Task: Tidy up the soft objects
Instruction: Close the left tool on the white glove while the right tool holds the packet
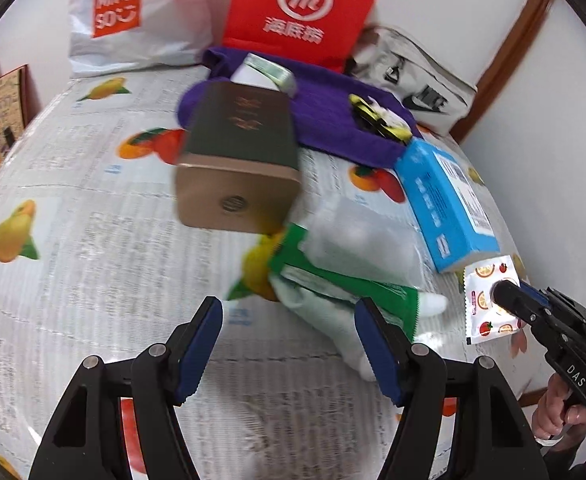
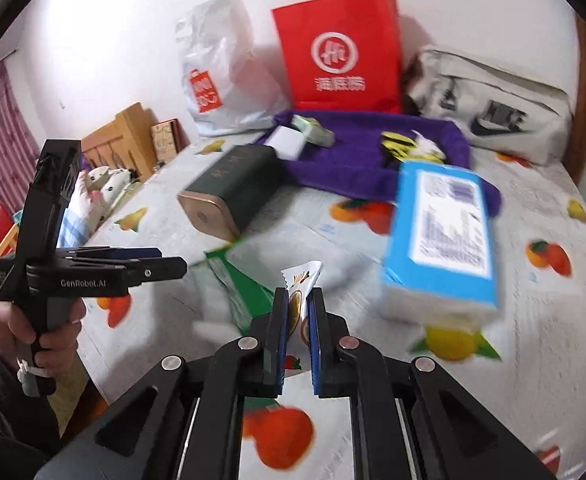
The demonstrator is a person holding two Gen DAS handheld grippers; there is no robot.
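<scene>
My right gripper [image 2: 297, 295] is shut on a small white sachet with a fruit print [image 2: 303, 276], lifted a little off the bed. In the left wrist view the right gripper [image 1: 507, 296] pinches the same sachet [image 1: 485, 280] at the far right. My left gripper [image 1: 289, 312] is open over the sheet with nothing between its pads. A green and white soft pouch [image 1: 333, 280] lies just beyond its right finger. The blurred blue tissue pack [image 2: 445, 232] lies right of the pouch [image 2: 245, 280]. The left gripper [image 2: 169, 262] shows side-on at the left.
A dark green tin with a gold end [image 1: 237, 152] lies on the fruit-print bedsheet [image 1: 93, 240]. Behind it a purple towel [image 1: 333, 120] carries a yellow-black item [image 1: 377, 116] and small boxes. A red bag [image 1: 305, 4], a white plastic bag [image 1: 133, 16] and a grey bag [image 1: 417, 80] stand against the wall.
</scene>
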